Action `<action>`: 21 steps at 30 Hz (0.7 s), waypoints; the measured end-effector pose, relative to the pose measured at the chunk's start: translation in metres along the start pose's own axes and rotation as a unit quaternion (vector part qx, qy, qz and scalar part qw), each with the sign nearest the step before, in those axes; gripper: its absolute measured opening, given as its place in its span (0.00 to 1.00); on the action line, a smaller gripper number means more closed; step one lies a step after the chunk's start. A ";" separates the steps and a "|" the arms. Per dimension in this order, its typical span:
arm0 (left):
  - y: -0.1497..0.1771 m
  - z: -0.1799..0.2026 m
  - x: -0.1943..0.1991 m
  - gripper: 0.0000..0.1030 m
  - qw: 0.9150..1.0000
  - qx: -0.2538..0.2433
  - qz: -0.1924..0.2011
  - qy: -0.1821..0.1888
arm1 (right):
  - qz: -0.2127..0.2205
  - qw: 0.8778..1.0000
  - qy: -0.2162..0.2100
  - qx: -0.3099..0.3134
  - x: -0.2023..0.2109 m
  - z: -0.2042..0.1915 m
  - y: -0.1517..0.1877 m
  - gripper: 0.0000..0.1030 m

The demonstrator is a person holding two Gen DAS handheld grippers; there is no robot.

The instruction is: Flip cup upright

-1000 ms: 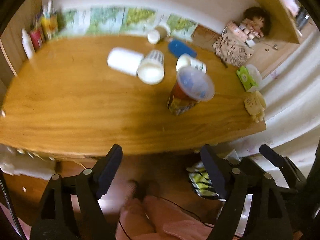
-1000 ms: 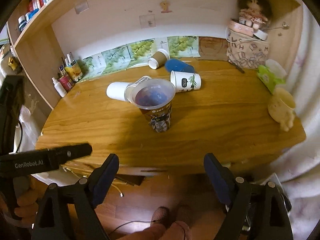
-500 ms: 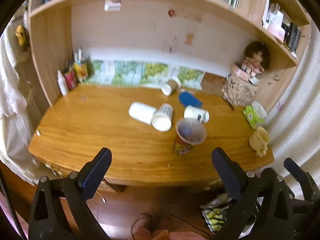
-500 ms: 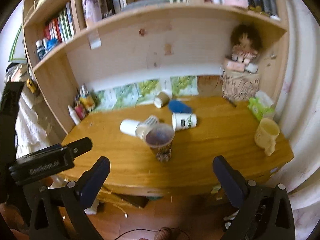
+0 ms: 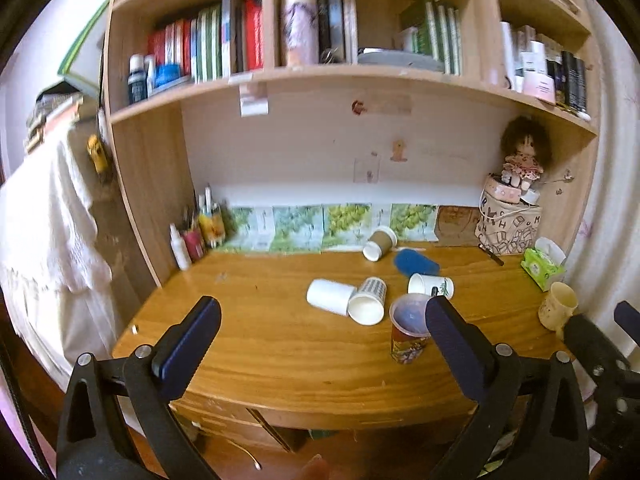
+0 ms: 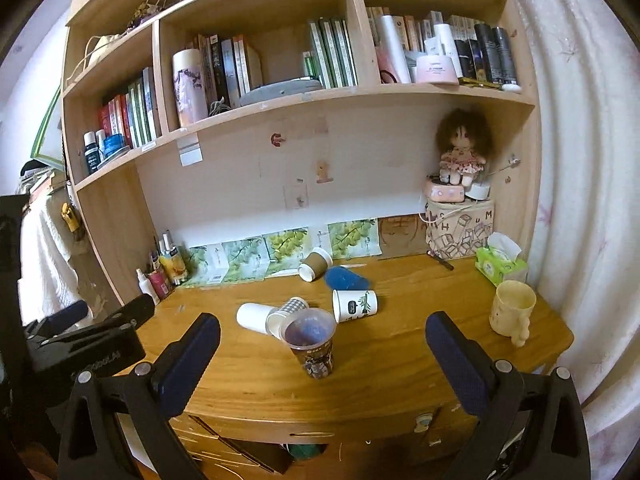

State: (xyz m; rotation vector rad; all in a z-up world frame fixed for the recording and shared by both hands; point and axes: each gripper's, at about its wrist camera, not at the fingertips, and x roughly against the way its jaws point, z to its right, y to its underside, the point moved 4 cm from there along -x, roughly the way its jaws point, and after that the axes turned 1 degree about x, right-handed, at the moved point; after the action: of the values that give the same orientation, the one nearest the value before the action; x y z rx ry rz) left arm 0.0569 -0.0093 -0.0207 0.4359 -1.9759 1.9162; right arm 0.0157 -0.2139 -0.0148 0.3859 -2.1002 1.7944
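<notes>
- The printed cup is standing upright near the front edge of the desk, mouth facing up, with nothing gripping it; judging from this, one flip is looking finished.
- Just behind it, a white cup and a checked cup are lying on their sides, touching each other, and a white cup with a leaf print is lying just beside them.
- Farther back, a brown cup and a blue cup are also lying tipped over near the wall, so if every cup counts, most of the work is remaining.
- The right gripper is hovering in front of the desk with its jaws spread wide, holding nothing.
- The left gripper is hanging back the same way, jaws wide apart and empty.
- Writing: the leaf-print cup is carrying a small dark label too small to read; the fabric bag under the doll is showing loose letters such as H, U and M; lettering on the left tool's side, seen from the right camera, is too blurred to read.
</notes>
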 end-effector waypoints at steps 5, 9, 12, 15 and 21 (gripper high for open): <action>0.000 -0.002 0.002 0.99 1.000 0.002 0.003 -0.005 | -0.002 1.000 0.001 0.008 0.000 -0.007 0.001 1.00; 0.001 -0.003 0.003 0.99 1.000 0.006 0.004 -0.007 | 0.003 1.000 0.001 0.015 0.002 -0.009 0.000 1.00; 0.002 -0.001 0.004 0.99 1.000 0.004 0.002 -0.004 | 0.001 1.000 -0.001 0.018 0.002 -0.010 0.001 1.00; 0.003 0.000 0.005 0.99 1.000 0.005 0.003 -0.002 | 0.003 1.000 -0.003 0.021 0.004 -0.010 0.002 1.00; 0.007 0.004 0.010 0.99 1.000 0.003 0.002 0.005 | 0.000 1.000 0.004 0.020 0.006 -0.009 0.005 1.00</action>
State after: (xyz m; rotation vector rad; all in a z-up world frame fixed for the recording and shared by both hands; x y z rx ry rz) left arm 0.0448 -0.0131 -0.0222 0.4241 -1.9659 1.9236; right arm 0.0087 -0.2037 -0.0151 0.3898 -2.0627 1.8362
